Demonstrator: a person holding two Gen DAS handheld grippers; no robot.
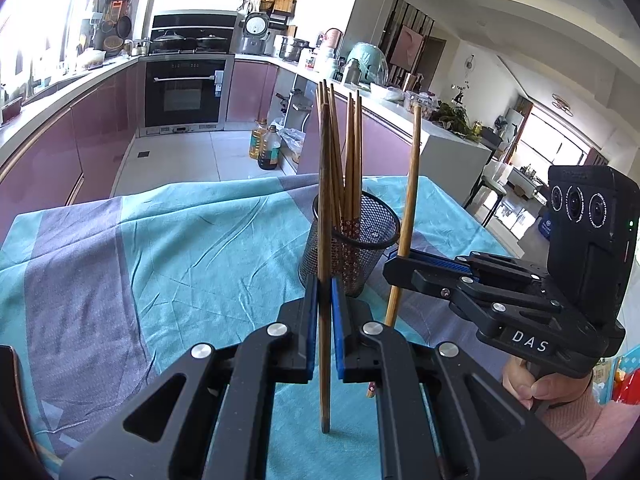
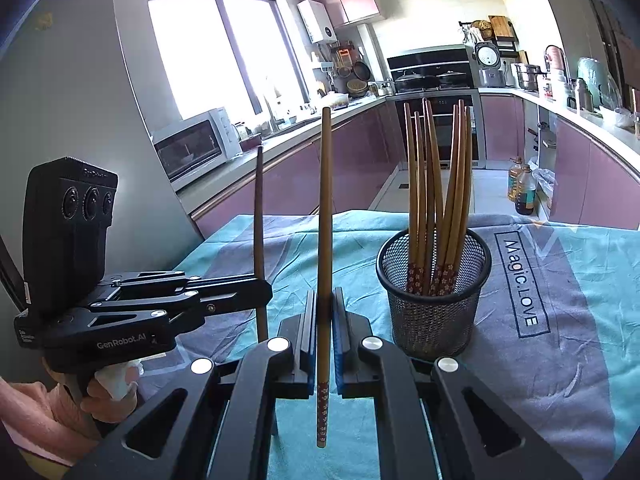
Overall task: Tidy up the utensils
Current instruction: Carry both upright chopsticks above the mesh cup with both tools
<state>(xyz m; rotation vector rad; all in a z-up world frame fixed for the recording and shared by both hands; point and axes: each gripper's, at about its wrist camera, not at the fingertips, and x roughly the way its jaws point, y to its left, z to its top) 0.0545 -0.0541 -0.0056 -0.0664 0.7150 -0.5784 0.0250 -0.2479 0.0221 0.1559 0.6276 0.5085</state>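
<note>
A black mesh holder [image 1: 352, 256] [image 2: 434, 308] stands on the teal and grey tablecloth [image 1: 180, 248] with several wooden chopsticks [image 1: 352, 152] [image 2: 436, 200] upright in it. My left gripper [image 1: 324, 286] [image 2: 262, 286] is shut on one dark wooden chopstick [image 1: 325, 200] [image 2: 259, 216], held upright just in front of the holder. My right gripper [image 2: 325, 298] [image 1: 394, 258] is shut on a lighter chopstick [image 2: 325, 220] [image 1: 410, 200], also upright, with its patterned end pointing down. In the left wrist view that chopstick stands just right of the holder. The two grippers sit side by side, apart.
The cloth bears "Magic.LOVE" lettering [image 2: 520, 284] right of the holder. Beyond the table's far edge lies a tiled floor with oil bottles [image 1: 266, 146], purple cabinets, an oven [image 1: 186, 92] and a microwave [image 2: 192, 152]. A hand [image 1: 536, 384] grips the right handle.
</note>
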